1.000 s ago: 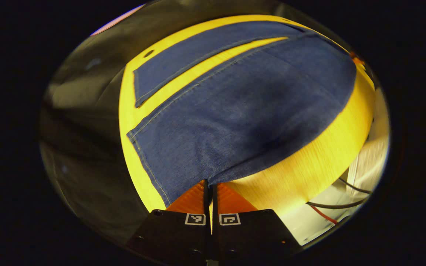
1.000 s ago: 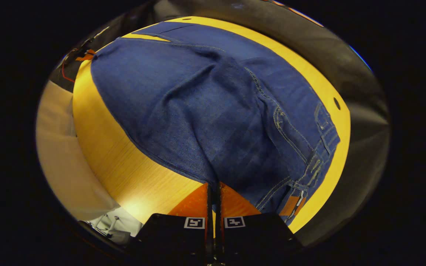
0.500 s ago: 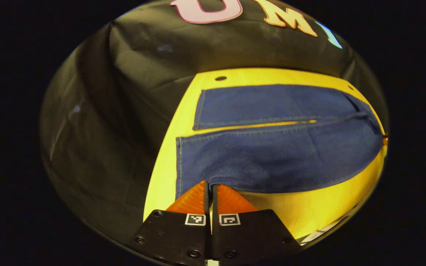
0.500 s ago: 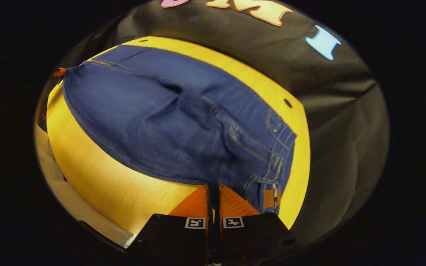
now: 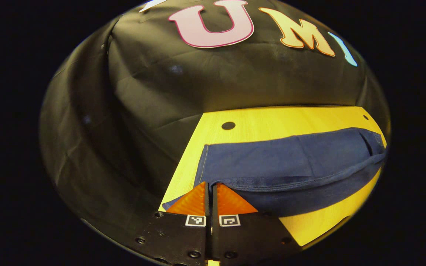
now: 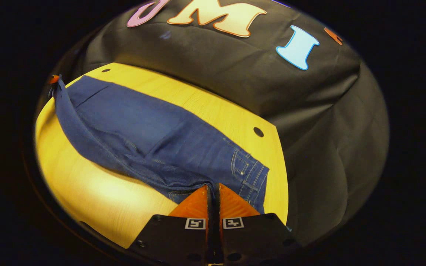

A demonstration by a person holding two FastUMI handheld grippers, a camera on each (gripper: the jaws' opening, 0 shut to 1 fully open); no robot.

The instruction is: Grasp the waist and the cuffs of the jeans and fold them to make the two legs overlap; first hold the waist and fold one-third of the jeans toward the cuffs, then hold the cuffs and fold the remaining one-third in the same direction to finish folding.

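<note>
Both grippers are clamped tight on the jeans (image 5: 290, 162): the left gripper (image 5: 210, 190) pinches the near leg's edge, the right gripper (image 6: 213, 192) the waist end. The denim is lifted off the yellow table (image 6: 87, 192), near leg over the far one.

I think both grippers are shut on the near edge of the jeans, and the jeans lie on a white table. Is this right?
Not quite: the table is yellow wood, not white, as the right gripper view shows. The rest holds: the left gripper and the right gripper are each shut on the near edge of the jeans.
</note>
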